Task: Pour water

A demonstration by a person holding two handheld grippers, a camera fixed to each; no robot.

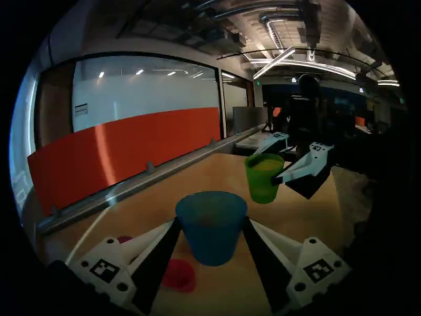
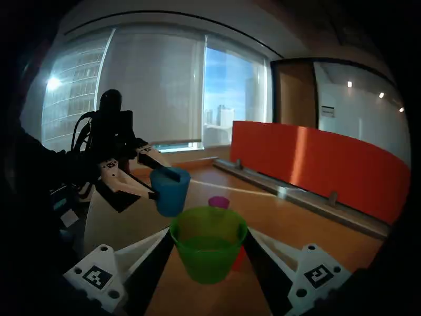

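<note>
My right gripper (image 2: 208,233) pinches the green cup (image 2: 208,255) upright against spilling, near the blue cup (image 1: 211,237) my left gripper (image 1: 211,222) pinches as receiver.

Blue cup (image 1: 210,231) and green cup (image 1: 263,176) are held aloft and apart, with open air between them. Below, on the table (image 1: 163,203), a red cup (image 1: 179,275) and a magenta cup (image 2: 218,201) stand low in the path. An orange partition (image 1: 126,152) with a metal rail (image 1: 158,175) closes one long edge; the wood beside it lies open.
</note>
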